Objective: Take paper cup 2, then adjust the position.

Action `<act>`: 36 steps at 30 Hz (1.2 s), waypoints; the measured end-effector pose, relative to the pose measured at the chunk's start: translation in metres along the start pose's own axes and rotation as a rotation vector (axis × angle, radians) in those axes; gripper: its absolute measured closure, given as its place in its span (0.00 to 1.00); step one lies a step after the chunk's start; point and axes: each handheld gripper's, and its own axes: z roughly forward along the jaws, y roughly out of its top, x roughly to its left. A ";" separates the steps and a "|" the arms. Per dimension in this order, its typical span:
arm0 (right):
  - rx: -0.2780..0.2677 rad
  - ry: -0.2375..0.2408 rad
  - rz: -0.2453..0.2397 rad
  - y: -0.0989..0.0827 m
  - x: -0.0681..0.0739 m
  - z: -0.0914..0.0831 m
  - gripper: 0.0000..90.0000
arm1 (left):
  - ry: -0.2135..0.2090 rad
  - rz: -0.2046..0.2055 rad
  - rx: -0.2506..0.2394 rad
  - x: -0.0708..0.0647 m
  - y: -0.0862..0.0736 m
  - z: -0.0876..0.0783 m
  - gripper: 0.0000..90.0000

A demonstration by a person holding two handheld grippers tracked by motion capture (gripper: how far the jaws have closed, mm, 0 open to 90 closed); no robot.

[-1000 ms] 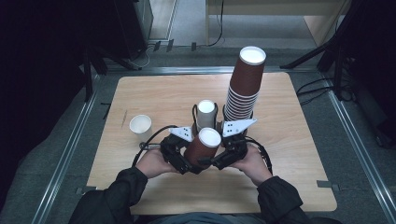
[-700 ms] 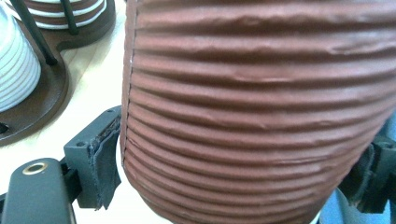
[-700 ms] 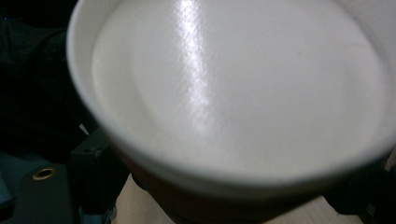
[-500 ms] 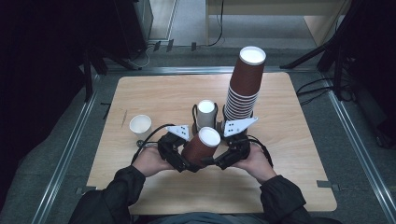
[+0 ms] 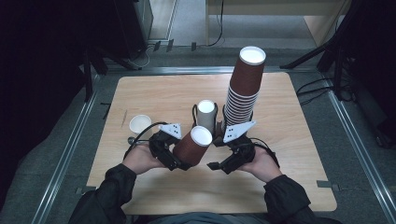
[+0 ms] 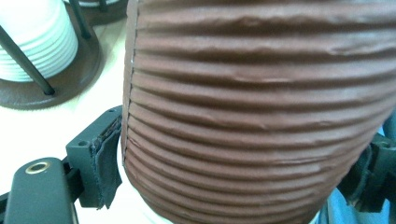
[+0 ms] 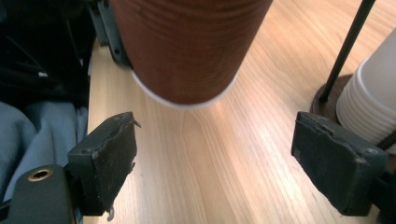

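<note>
One brown ribbed paper cup (image 5: 191, 147) is clenched in the left claw (image 5: 180, 156), tilted above the wooden table (image 5: 289, 172), apart from the tall brown cup stack (image 5: 243, 88). Right claw (image 5: 219, 163) stands released just beside it. Placing is left, I judge.

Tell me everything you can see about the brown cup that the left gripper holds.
The brown cup looks like ribbed paper with a white inside and a white bottom rim. It is tilted, its open mouth up and toward the tall cup stack, and lifted off the table. The left gripper clamps its lower body; the right gripper stands open beside it, not touching.
</note>
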 end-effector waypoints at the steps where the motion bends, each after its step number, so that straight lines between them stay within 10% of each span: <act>1: 0.008 -0.005 -0.001 -0.001 0.001 -0.001 0.16 | 0.004 0.008 0.016 0.000 0.000 0.000 0.13; 19: 0.073 -0.027 0.010 -0.013 -0.006 0.003 0.17 | 0.112 0.065 0.185 0.004 0.003 0.012 0.13; 36: 0.016 0.017 -0.015 0.000 -0.004 0.006 0.15 | 0.094 0.111 0.270 -0.002 0.006 0.028 0.13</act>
